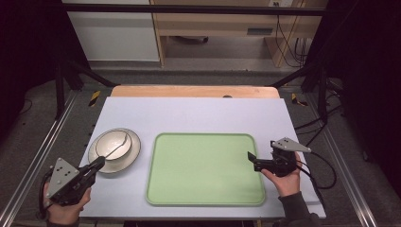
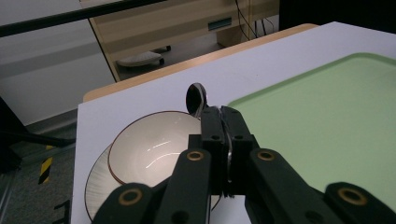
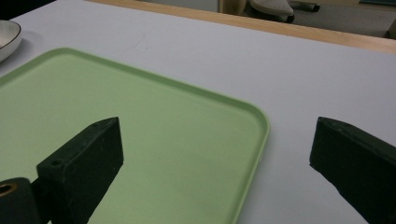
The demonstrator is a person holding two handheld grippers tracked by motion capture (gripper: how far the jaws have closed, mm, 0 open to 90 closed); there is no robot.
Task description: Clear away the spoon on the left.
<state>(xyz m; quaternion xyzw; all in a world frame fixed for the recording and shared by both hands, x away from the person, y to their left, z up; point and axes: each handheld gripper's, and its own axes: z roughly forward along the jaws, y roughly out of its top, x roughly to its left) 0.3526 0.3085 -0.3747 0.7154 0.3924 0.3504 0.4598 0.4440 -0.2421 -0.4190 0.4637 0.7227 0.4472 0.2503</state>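
The left hand-held gripper (image 2: 219, 114) is clamped on the handle of a metal spoon (image 2: 197, 99), whose head projects above the bowl (image 2: 149, 149) stacked on a plate (image 2: 95, 186). Keep the clamp firm and the handle level; lift clear of the bowl rim before traversing toward the green tray (image 1: 205, 168). The right hand-held gripper (image 3: 215, 154) stands with jaws wide apart and empty at the tray's right edge.

Place: a lab or test room
Frame: black metal frame (image 1: 189, 8) around the desk (image 1: 198, 111)
Floor: grey carpet (image 1: 42, 127), loose cables (image 1: 288, 42)
Behind: plain wooden furniture (image 1: 213, 23)
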